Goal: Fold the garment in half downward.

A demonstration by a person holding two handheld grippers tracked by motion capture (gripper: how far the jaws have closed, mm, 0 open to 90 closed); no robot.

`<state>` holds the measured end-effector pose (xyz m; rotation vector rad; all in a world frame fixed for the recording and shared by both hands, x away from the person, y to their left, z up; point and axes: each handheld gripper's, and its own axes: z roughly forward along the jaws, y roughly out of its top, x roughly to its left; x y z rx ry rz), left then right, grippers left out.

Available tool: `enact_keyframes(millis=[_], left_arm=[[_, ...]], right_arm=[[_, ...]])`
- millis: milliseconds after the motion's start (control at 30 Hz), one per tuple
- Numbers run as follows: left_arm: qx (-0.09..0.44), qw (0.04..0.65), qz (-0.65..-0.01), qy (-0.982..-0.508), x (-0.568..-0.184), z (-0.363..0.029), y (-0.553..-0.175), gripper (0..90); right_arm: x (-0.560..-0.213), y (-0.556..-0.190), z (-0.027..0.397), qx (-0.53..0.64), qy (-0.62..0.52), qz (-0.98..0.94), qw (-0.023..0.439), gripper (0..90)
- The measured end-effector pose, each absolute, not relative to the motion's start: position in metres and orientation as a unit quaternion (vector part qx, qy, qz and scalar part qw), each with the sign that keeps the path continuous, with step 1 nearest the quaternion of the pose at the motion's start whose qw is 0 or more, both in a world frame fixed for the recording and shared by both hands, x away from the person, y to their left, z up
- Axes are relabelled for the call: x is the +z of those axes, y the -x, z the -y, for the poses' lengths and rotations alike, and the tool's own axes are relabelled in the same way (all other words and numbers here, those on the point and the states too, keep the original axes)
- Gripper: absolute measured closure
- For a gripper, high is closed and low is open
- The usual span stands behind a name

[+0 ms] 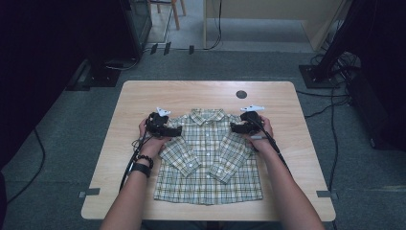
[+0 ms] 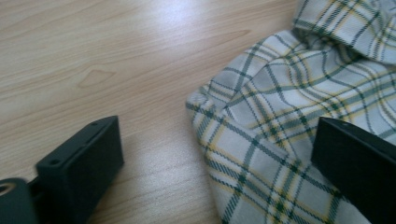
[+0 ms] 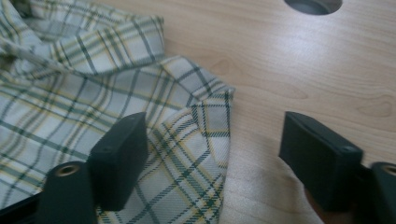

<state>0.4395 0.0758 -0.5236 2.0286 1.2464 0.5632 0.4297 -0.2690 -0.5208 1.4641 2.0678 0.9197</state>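
A small plaid shirt (image 1: pixel 208 158) lies flat and buttoned on the wooden table (image 1: pixel 143 96), collar toward the far side, sleeves folded in across the front. My left gripper (image 1: pixel 178 130) rests at the shirt's left shoulder. In the left gripper view its jaws (image 2: pixel 219 140) stand wide apart, one on bare wood and the other over the plaid cloth (image 2: pixel 280 102). My right gripper (image 1: pixel 233 127) is at the right shoulder. Its jaws (image 3: pixel 215 140) straddle the shoulder edge of the shirt (image 3: pixel 93 93) without pressing on it.
A round cable hole (image 1: pixel 241 94) is set in the table beyond the collar and also appears as the hole (image 3: pixel 313 4) in the right gripper view. Cables and dark equipment stands ring the table on the grey floor. Bare wood lies on either side of the shirt.
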Motion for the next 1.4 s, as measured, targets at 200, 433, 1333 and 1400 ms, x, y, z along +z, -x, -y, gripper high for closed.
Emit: enact_keyframes(millis=[200, 433, 1333, 1400], left_arm=[[0.213, 0.373, -0.466, -0.773, -0.521, -0.079, -0.435, 50.8], [0.139, 0.404, -0.502, -0.752, -0.517, -0.091, -0.445, 87.6], [0.104, 0.512, -0.373, -0.767, -0.448, -0.123, -0.322, 86.3], [0.096, 0.499, -0.367, -0.78, -0.458, -0.123, -0.309, 85.9]], right_arm=[[-0.52, -0.431, 0.271, 0.355, -0.515, -0.751, 0.212, 58.4], [-0.515, -0.43, 0.272, 0.371, -0.527, -0.733, 0.216, 87.2], [-0.439, -0.269, 0.298, 0.448, -0.447, -0.737, 0.236, 87.6], [-0.447, -0.255, 0.296, 0.441, -0.441, -0.745, 0.235, 87.6]])
